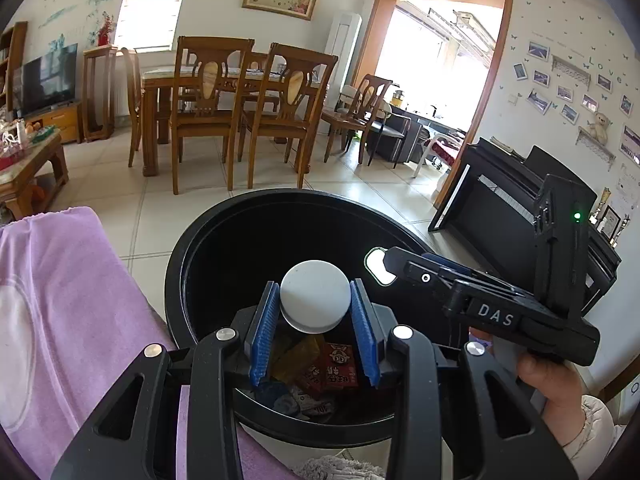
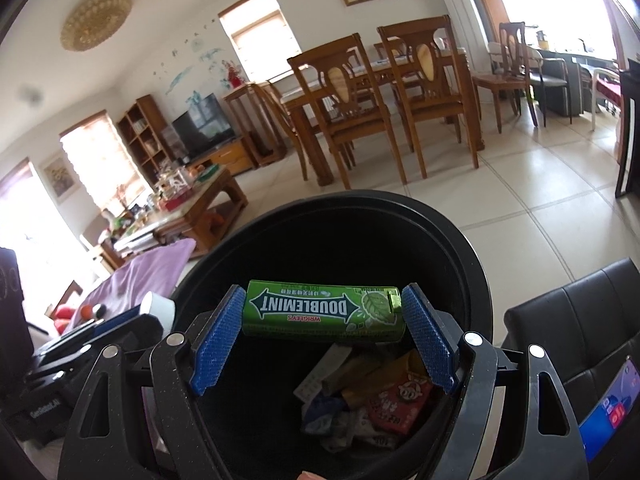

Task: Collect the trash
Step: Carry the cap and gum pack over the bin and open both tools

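Hovering over the black bin, both grippers are carrying loads. Left gripper: blue pads are pinching a round white cap-like piece by its two sides, holding it above the bin's open mouth, toward the near rim. Right gripper: fingers are standing wide and pressing on the two ends of a green Doublemint gum pack, which is lying crosswise between the pads, lettering upside down, also above the bin's mouth. Inside the bin, at the bottom, wrappers are lying in a loose heap, red and yellow ones among them; both held items are sitting above that heap. From the left wrist view, the right gripper is showing to the right of the bin, a hand gripping its handle. Purple cloth is lying just left of the bin.
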The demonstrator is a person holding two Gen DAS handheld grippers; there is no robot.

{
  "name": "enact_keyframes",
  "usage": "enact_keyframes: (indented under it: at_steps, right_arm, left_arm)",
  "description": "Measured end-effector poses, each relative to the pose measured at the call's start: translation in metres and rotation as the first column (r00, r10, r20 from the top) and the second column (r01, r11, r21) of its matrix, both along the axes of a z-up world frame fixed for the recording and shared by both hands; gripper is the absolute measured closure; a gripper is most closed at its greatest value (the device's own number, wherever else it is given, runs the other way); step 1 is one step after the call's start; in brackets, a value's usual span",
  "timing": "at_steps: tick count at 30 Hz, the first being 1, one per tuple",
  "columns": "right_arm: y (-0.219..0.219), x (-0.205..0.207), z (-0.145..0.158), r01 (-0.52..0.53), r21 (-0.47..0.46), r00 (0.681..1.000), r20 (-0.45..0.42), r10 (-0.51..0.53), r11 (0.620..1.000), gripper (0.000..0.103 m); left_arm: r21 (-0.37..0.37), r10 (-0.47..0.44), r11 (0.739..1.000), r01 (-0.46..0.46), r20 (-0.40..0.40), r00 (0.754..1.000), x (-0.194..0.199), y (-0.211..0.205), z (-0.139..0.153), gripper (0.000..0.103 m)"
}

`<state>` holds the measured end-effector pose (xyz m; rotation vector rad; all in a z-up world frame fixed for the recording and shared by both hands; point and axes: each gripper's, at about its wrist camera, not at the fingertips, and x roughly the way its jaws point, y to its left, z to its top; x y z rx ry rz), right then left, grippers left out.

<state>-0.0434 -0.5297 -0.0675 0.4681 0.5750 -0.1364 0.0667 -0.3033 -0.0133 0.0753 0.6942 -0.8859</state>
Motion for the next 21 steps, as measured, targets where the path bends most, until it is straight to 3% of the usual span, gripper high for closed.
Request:
enact_keyframes:
  at_steps: [15, 18, 21]
  right_arm:
    - [0.001, 0.000, 0.001, 0.022, 0.009, 1.000, -0.007, -0.022, 1.000, 0.024]
    - [0.005, 0.000, 0.002, 0.028, 0.001, 1.000, -0.012, -0.028, 1.000, 0.024]
    - [0.009, 0.000, 0.001, 0.028, -0.005, 0.999, -0.020, -0.028, 1.000, 0.023]
  left_arm:
    - [0.013, 0.006, 1.000, -0.006, 0.028, 1.000, -0.004, 0.003, 0.005, 0.064]
    - [0.010, 0.018, 1.000, -0.019, 0.048, 0.999, -0.006, 0.005, 0.007, 0.050]
    - [0.011, 0.028, 1.000, -0.029, 0.080, 0.996, -0.008, 0.008, 0.013, 0.047]
